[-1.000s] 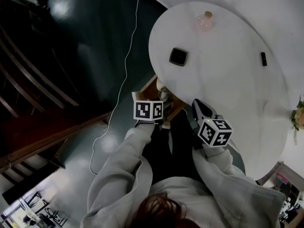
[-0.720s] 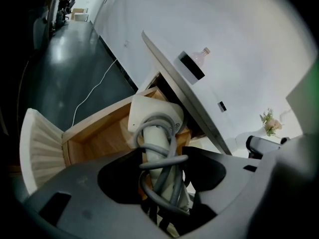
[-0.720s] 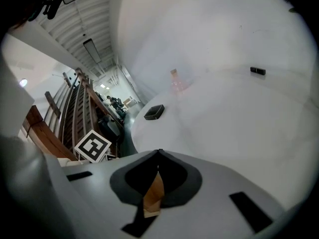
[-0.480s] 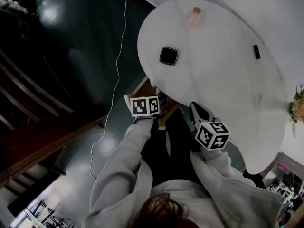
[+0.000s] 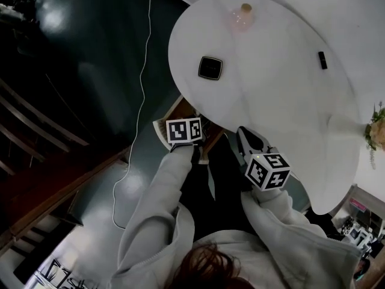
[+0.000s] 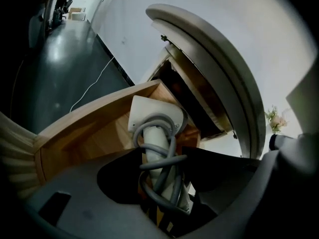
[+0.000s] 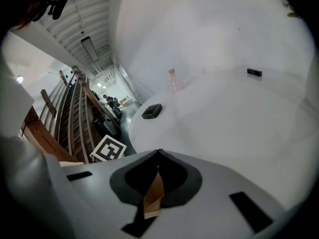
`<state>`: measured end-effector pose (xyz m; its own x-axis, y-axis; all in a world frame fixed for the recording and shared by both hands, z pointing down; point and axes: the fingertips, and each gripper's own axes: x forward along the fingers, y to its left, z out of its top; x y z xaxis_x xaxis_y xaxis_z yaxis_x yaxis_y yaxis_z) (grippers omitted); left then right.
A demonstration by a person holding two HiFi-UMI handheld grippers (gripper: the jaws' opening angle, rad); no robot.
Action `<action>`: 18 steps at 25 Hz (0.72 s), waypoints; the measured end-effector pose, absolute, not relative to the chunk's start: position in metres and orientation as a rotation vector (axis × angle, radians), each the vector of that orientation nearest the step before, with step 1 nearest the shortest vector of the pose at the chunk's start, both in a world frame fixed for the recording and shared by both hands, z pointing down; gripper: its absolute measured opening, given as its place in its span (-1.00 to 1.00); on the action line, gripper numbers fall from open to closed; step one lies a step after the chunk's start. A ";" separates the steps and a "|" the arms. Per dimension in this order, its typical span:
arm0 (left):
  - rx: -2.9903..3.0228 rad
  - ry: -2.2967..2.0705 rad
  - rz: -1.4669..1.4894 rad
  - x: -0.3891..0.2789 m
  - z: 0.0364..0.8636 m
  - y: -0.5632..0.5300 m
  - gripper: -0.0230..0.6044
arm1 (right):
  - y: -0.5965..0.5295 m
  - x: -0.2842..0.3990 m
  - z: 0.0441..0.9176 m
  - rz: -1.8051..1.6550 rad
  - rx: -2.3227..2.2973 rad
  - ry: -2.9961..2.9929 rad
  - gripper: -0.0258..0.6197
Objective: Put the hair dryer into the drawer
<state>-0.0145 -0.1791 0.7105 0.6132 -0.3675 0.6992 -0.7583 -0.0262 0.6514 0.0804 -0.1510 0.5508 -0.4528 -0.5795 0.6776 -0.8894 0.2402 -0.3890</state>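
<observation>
My left gripper is shut on the white hair dryer, gripping its handle, which has a grey cord wound round it. The dryer's head points into the open wooden drawer under the white round table's rim. I cannot tell whether the dryer touches the drawer's bottom. In the head view the left gripper hangs over the drawer, its marker cube hiding the jaws. The right gripper stands to the right at the table's edge, its jaws shut and holding nothing.
On the white table lie a black square box, a pink bottle and a small black item. A white cable runs over the dark floor. Wooden railings stand at the left, flowers at the right.
My left gripper has sunk a little with the hair dryer toward the drawer. The right gripper has kept its place. The head view has shifted slightly.
</observation>
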 end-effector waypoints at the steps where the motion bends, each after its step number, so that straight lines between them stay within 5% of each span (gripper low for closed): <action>1: 1.628 -0.951 0.394 -0.014 0.713 -0.180 -0.12 | -0.150 0.080 0.551 1.069 1.348 -2.123 -0.77; 18: 1.722 -0.980 0.408 -0.002 0.736 -0.197 -0.12 | -0.133 0.085 0.560 1.078 1.342 -2.073 -0.77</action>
<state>-0.0024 -0.1969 0.7365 0.6041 -0.4113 0.6825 -0.7740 -0.0991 0.6254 0.0846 -0.1332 0.5596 -0.4300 -0.5552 0.7119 -0.9017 0.2238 -0.3700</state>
